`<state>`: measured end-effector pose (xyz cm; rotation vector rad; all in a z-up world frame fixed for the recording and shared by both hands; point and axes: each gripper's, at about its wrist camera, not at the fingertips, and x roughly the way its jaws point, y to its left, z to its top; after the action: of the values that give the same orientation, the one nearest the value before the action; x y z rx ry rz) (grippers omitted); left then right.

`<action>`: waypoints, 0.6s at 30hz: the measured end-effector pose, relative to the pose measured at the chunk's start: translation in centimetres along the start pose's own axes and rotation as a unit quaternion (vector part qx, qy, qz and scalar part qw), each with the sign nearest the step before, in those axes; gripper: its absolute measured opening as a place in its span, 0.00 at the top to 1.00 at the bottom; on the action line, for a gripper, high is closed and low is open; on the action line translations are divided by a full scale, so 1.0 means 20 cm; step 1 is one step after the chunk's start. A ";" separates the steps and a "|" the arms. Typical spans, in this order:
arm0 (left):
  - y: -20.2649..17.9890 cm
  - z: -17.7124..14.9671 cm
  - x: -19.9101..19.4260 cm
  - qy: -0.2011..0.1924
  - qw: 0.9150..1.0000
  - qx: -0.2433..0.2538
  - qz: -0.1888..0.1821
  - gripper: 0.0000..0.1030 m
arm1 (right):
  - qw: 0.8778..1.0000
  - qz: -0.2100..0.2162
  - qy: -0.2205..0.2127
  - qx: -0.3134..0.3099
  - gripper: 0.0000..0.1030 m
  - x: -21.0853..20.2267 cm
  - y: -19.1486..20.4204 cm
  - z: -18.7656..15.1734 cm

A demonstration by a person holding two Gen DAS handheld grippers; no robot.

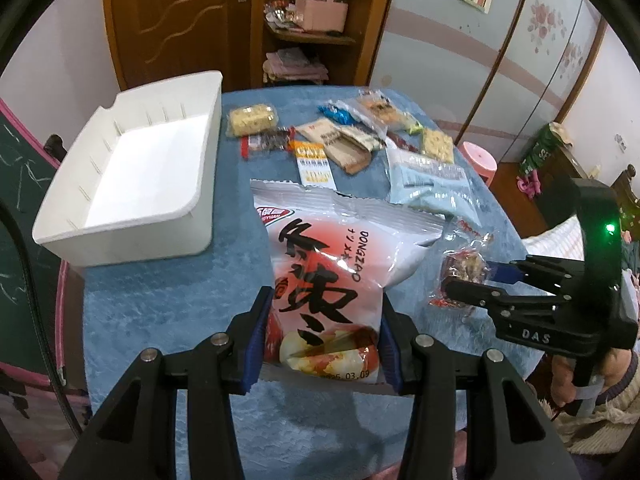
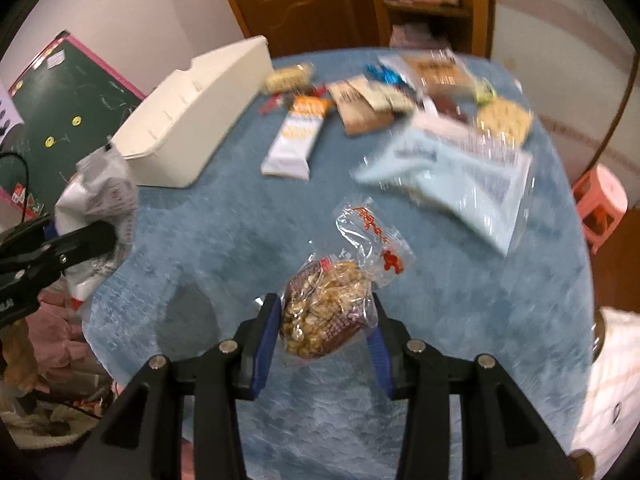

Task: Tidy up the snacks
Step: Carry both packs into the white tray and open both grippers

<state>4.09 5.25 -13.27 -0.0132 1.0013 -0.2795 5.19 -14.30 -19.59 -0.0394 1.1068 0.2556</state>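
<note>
My left gripper (image 1: 324, 344) is shut on a large white-and-red snack bag (image 1: 324, 264) and holds it above the blue tablecloth. My right gripper (image 2: 324, 328) is shut on a small clear packet of nut brittle (image 2: 328, 312), just above the cloth. That packet also shows in the left wrist view (image 1: 464, 272), to the right of the big bag. The white plastic bin (image 1: 132, 168) stands empty at the table's left side; it also shows in the right wrist view (image 2: 192, 120). The left gripper with its bag appears at the left edge of the right wrist view (image 2: 100, 216).
Several small snack packets lie at the table's far side (image 1: 340, 140), with a pale blue bag (image 1: 428, 180) to their right. A pink stool (image 1: 480, 160) stands beyond the right edge. A green chalkboard (image 2: 68, 92) leans at the left. A wooden shelf (image 1: 312, 36) stands behind.
</note>
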 end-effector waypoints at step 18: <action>0.36 0.35 -0.25 -0.062 0.993 -0.028 0.098 0.55 | 0.987 0.024 -0.107 -0.119 0.59 -0.42 0.45 0.54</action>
<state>8.92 12.52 -6.39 0.0156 0.8788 -0.0696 9.19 -5.46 -6.44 -0.1939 0.8607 0.4252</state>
